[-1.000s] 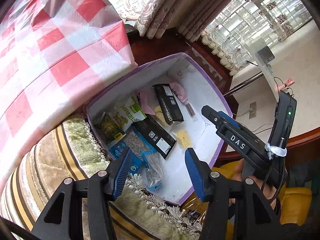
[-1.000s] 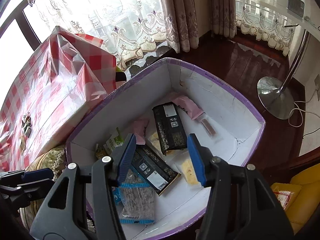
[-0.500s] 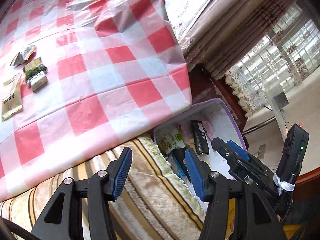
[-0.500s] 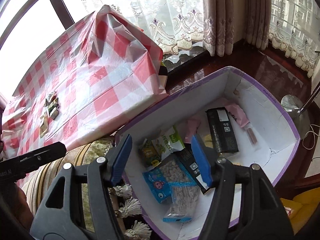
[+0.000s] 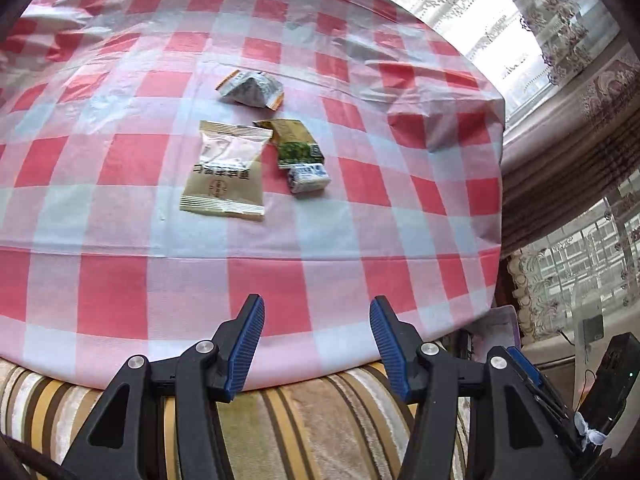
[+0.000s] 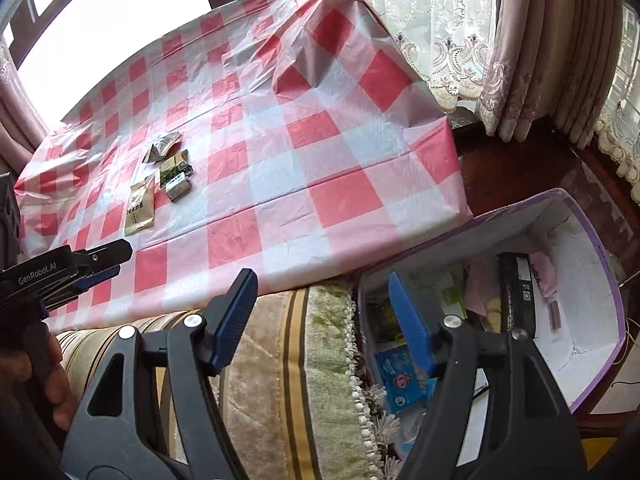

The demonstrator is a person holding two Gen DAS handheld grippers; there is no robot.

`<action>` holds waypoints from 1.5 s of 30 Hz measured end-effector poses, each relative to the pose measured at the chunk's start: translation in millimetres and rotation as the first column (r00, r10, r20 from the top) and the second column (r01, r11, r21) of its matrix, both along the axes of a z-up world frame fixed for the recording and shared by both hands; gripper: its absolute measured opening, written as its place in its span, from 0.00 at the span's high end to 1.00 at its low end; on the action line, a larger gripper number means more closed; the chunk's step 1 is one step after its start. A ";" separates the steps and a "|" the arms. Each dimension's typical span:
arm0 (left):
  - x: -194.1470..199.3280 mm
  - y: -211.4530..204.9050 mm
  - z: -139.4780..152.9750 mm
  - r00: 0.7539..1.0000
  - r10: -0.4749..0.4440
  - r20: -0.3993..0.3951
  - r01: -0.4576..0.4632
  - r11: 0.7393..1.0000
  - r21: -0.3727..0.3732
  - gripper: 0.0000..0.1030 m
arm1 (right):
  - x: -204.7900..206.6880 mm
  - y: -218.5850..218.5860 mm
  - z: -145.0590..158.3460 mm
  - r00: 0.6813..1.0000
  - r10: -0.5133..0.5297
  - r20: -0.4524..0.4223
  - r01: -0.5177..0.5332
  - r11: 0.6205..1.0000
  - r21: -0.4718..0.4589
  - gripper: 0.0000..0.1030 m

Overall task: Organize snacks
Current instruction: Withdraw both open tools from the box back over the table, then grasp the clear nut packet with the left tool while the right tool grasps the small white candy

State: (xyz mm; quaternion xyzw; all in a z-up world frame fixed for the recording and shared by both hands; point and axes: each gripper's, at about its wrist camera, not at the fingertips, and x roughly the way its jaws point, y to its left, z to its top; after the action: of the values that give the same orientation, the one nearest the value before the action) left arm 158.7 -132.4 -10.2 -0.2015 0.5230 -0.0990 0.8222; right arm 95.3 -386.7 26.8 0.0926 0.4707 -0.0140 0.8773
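My left tongs [image 5: 316, 344] stand spread with nothing between the blue pads, hanging over the near edge of the table where the checked cloth [image 5: 280, 248] folds down onto a striped cushion [image 5: 304, 420]. Beyond that edge the cloth lies wide and bare, and further in sit four snacks close together: a tan packet [image 5: 226, 172], a green packet [image 5: 294, 144] just right of it, a small white pack [image 5: 308, 178] touching the green one's near end, and a crumpled silver wrapper [image 5: 250, 90] behind them. All around the cluster is open cloth, out to the far and right edges. My right tongs [image 6: 324, 316] are spread too and have just been opening wider, nothing between them; they hang over the cushion's fringed end [image 6: 356, 360], right at the near left corner of the box [image 6: 600, 360]. The box stands low beside the table's right edge, its purple rim open upward, with a black pack [image 6: 518, 296], a pink one [image 6: 544, 272] and a blue bag [image 6: 400, 376] inside and bare white floor toward its right wall. My left tongs show at the far left of this view, over the cloth's near edge.
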 end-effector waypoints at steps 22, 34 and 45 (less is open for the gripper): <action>88.0 26.5 -28.4 1.000 0.015 0.008 -0.016 0.983 0.183 0.40 | 73.6 74.3 -15.5 0.989 0.146 -0.027 -0.147 0.988 -0.047 0.31; 100.9 18.7 -32.9 0.995 -0.073 0.075 0.041 0.932 0.361 0.49 | 111.8 101.0 -29.7 0.982 0.182 -0.045 -0.184 0.981 -0.056 0.31; 99.3 57.1 -31.4 0.992 0.043 0.119 -0.075 0.956 0.285 0.53 | 149.6 145.6 -44.6 0.957 0.284 -0.050 -0.285 0.959 -0.005 0.31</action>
State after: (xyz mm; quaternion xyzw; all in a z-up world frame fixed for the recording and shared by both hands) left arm 258.0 -75.3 -41.6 -0.0890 0.4790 -0.0079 0.8733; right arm 244.9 -241.1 -17.8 0.0184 0.5004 0.1072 0.8589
